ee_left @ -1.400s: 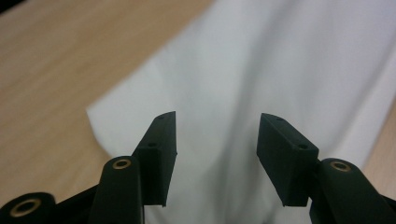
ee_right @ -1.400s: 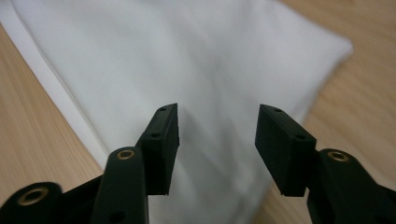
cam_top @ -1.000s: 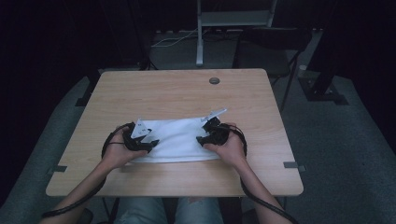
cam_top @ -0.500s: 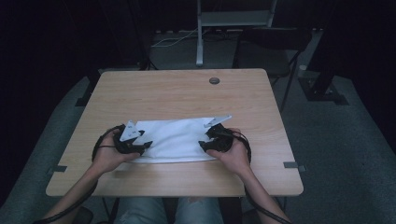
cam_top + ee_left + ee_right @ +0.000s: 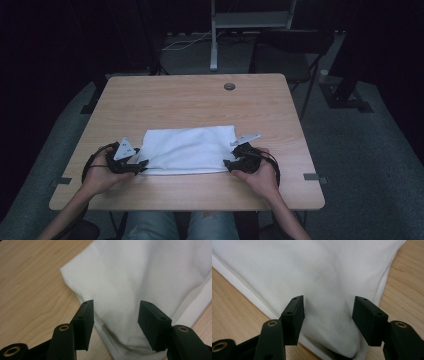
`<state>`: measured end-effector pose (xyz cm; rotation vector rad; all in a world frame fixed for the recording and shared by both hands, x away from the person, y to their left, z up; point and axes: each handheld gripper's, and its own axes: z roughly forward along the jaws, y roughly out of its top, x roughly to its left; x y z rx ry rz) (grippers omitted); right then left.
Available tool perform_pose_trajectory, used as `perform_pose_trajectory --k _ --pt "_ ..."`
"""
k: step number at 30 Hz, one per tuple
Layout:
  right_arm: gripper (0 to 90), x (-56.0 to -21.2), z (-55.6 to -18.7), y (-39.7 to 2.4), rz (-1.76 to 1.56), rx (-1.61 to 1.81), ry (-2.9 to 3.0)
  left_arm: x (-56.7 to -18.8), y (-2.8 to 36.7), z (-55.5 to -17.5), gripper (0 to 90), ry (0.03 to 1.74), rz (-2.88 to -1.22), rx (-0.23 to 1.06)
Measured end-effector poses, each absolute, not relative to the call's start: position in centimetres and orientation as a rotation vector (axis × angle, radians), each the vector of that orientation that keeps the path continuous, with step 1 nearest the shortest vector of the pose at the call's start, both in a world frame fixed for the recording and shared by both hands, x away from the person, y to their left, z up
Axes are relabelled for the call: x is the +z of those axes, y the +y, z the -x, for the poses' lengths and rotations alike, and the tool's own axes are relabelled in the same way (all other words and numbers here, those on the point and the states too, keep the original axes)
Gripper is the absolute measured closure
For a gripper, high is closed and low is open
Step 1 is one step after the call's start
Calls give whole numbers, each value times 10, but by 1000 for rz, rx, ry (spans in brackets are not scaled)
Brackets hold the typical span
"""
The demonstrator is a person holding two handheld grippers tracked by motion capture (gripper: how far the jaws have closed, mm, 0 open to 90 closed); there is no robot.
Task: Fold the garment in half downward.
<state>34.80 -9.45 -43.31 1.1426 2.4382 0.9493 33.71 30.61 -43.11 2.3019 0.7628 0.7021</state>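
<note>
So the white cloth [image 5: 187, 149] was lying folded flat on the table [image 5: 200, 100], in the near half, closer to the person's edge than the far one and roughly centred between the left and right edges. Its long axis ran side to side, parallel to the near edge, with the short ends pointing at the table's left and right edges.

Handling-wise I'd guess it was light, soft and totally floppy, nothing stiff about it. It looked like several layers stacked, so a pinch that only catches the top layer would probably peel it open instead of lifting the lot. Not fragile, not really slippery on wood either. Best place to grab seemed to be the two short ends near the front corners, getting all layers at once.

That's pretty much where the tools were. The left gripper [image 5: 134, 165] sat at the cloth's left end and the right gripper [image 5: 231, 164] at its right end. In the left gripper view [image 5: 115, 315] and the right gripper view [image 5: 328, 313] the jaws stood apart with a bulge of cloth between them, pads not pressing on it as far as I could tell.
</note>
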Motion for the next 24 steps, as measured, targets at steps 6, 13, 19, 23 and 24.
perform_pose_trajectory --k 6,13,19,23,24 --pt "423 -434 -353 -96 -1139 954 2432 -433 304 -343 469 771 -2296 718" --pt "411 -434 -370 -96 -1161 943 2414 -432 300 -366 470 807 -2301 737" --pt "392 -427 -384 -88 -1184 930 2392 -427 288 -381 461 826 -2271 740" --pt "371 -416 -388 -70 -1136 981 2390 -416 265 -384 438 789 -2220 678" --pt "368 -414 -391 -63 -1127 990 2397 -414 256 -385 437 766 -2220 667"
